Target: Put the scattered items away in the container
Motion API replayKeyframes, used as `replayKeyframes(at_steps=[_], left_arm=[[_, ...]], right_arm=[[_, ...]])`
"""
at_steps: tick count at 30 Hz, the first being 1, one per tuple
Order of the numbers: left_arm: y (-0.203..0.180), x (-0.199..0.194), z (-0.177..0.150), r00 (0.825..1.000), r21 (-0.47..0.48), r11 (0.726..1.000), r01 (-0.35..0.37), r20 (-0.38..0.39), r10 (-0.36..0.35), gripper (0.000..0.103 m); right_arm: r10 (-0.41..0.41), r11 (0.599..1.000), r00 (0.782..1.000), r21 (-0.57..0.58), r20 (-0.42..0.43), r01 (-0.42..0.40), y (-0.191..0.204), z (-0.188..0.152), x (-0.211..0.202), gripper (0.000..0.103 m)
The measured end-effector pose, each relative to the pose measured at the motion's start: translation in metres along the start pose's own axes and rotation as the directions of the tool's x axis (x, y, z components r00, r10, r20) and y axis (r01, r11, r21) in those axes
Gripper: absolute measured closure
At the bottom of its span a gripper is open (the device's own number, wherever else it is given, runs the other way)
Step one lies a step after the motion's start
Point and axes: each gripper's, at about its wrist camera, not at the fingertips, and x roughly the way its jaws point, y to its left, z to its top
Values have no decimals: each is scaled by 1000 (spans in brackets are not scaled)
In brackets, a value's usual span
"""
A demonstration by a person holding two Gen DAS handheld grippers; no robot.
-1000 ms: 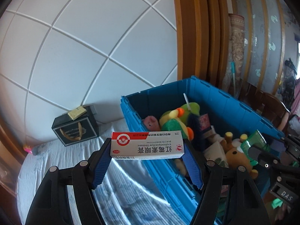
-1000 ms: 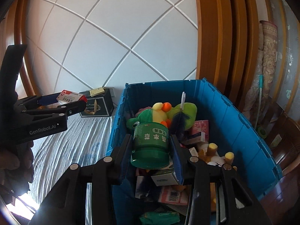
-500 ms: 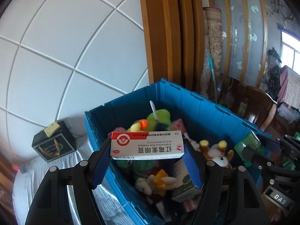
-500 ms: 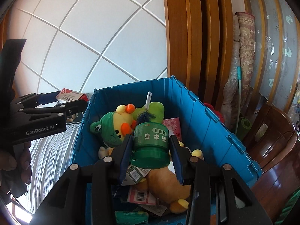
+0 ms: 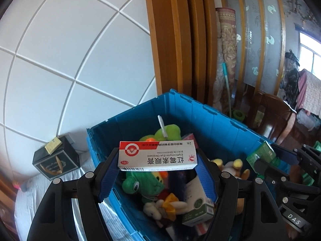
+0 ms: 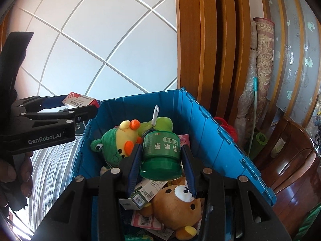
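Over the blue bin [image 5: 210,118], crowded with plush toys, the left gripper [image 5: 157,172] clamps a light, crushable ointment box [image 5: 157,155] by its ends, jaws wide, while the right gripper [image 6: 161,160] pinches a stiff, smooth green jar [image 6: 160,152] at its sides, jaws narrow, both likely ready to drop.

Both grippers are black with blue pads [image 5: 108,177] and silver screws [image 6: 114,170]; the left gripper [image 6: 80,108] reads "GenRobot.AI", the right gripper [image 5: 266,161] "DAS".
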Motion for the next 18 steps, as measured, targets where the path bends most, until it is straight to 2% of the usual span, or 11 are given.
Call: replayKeyframes(at_steps=[9,10,11,12,13,14,15,18], left_arm=[[5,3,8,1000,-15,1000,-10,5,10,30],[5,5,9,1000,-15,1000,-3,-4,3,26],[3,7,8,1000,-9,1000,5,-18,-5,23],[2,8,8,1000,-5,1000,3,-25,-3,22],[1,8,7,1000,-3,1000,-3,-27,3,16],[2,8,6,1000,-5,1000,-5,-29,5,5],[3,8,5,1000,-14,1000,-4,-27,4,0],[7,7,2,1000,-33,999,-2,-29,2,0]], right_arm=[[-11,1000,1000,-21,-18,11,-3,5,6,63],[-10,1000,1000,-24,-29,10,-3,5,8,63],[-14,1000,999,-27,-31,14,-3,4,9,47],[-17,1000,1000,-27,-22,16,-3,3,8,12],[-17,999,1000,-29,-8,17,-2,3,6,0],[-24,999,1000,-35,1,24,-1,3,4,0],[-21,999,1000,-37,2,21,-1,3,3,0],[-23,999,1000,-37,5,23,0,3,3,0]])
